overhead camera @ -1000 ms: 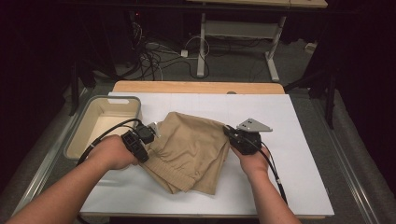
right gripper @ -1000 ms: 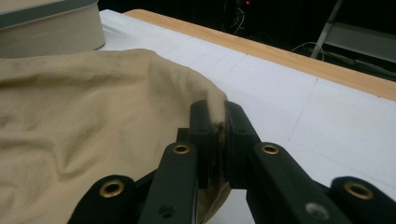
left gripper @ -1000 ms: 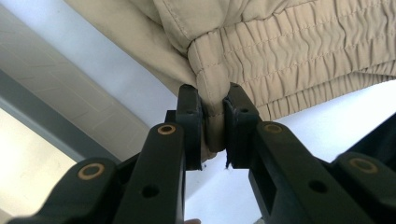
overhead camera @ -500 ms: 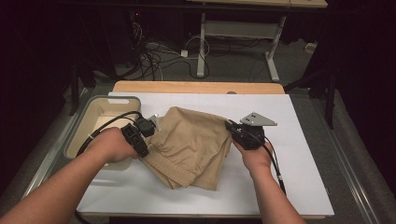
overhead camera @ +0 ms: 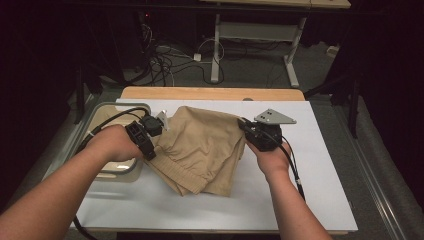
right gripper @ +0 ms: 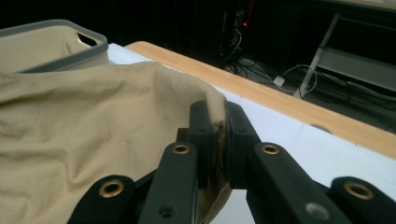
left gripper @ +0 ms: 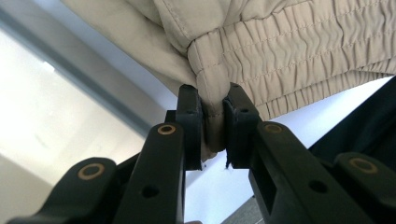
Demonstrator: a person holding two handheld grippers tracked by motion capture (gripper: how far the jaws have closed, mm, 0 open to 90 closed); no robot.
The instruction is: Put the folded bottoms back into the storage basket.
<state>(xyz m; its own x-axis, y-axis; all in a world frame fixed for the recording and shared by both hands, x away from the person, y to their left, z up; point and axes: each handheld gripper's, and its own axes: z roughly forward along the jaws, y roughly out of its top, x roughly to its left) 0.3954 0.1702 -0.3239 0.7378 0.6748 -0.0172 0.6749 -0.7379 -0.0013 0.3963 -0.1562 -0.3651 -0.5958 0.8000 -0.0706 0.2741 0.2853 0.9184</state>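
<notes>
My left gripper (overhead camera: 161,121) & right gripper (overhead camera: 243,124) each pinch the tan shorts (overhead camera: 200,150) mid-frame: waistband at left, cloth edge at right. Prob mid-fold or spreading; nothing in bin (overhead camera: 95,112) upper left yet.

Shorts (overhead camera: 200,152): lying on your table (overhead camera: 320,200), about middle, a bit left of centre.
Bin (overhead camera: 107,107): left edge of the table, just beside the shorts.
Left gripper (overhead camera: 154,126): at the shorts' left edge, between bin and shorts.
Right gripper (overhead camera: 246,126): at the shorts' far right corner.
</notes>
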